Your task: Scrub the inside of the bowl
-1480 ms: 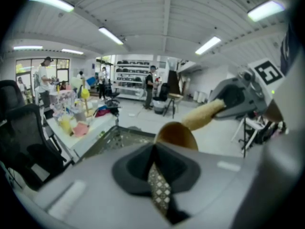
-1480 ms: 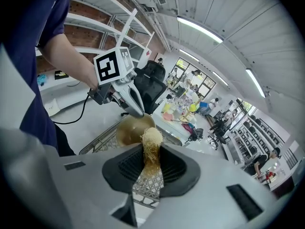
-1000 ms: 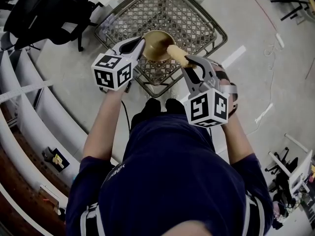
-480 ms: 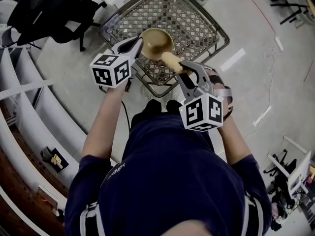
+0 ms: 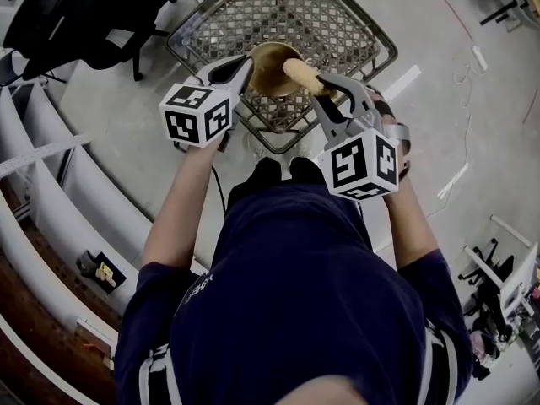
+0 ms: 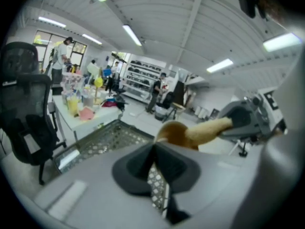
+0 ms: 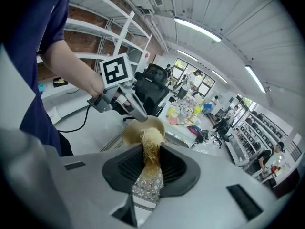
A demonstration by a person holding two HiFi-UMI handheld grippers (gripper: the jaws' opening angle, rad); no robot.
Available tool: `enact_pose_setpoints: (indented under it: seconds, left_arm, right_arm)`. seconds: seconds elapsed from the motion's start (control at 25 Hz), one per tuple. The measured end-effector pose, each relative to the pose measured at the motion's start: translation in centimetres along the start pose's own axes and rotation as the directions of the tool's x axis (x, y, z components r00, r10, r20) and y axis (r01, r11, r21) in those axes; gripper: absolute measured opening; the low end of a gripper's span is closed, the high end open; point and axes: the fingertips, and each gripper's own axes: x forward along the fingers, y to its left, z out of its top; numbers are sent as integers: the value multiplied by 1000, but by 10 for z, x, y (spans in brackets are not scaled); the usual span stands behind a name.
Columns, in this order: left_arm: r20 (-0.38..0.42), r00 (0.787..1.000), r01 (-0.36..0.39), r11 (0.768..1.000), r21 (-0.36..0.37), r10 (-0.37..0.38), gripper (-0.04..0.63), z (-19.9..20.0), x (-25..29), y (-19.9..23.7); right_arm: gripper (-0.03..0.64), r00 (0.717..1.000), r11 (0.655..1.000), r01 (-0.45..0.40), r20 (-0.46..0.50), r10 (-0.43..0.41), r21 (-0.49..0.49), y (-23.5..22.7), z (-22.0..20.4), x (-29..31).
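Two claws, both loaded. The left claw [image 5: 242, 70] is pinched shut on the rim of the tan bowl [image 5: 268, 62], gripping the bowl's left side as the head view shows it. It holds the bowl in the air with the opening turned toward the right claw [image 5: 323, 89]. The right claw is clamped narrow on a yellowish fibrous scrubber [image 5: 301, 74]. The scrubber sticks out past the jaw tips, and its far end sits inside the bowl against the inner wall. The bowl hangs over the near corner of a wire mesh basket [image 5: 287, 15], which stands on the grey floor [image 5: 126, 116]. I can't tell whether the bowl touches the basket. A black office chair [image 5: 76, 15] stands on the floor near the basket's left corner. White shelving [image 5: 51, 184] runs along the left edge of the floor.
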Motion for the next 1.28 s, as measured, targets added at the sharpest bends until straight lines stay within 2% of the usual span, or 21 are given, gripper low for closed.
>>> enact_pose_setpoints:
  seconds: [0.24, 0.4, 0.8, 1.28]
  left_arm:
    - [-71, 997, 44, 989, 144, -34, 12, -4, 16, -19]
    - [-86, 995, 73, 979, 189, -58, 12, 2, 22, -27]
    - [-72, 995, 79, 980, 184, -67, 12, 15, 30, -20]
    - [-21, 999, 32, 986, 163, -29, 12, 30, 25, 1]
  right_arm:
    - [75, 1000, 1000, 4, 2, -4, 27, -13, 2, 14]
    - [75, 1000, 1000, -13, -2, 13, 13, -9, 7, 26]
    - [75, 998, 999, -46, -46, 45, -20, -8, 3, 53]
    - [75, 990, 990, -123, -71, 119, -63, 17, 3, 62]
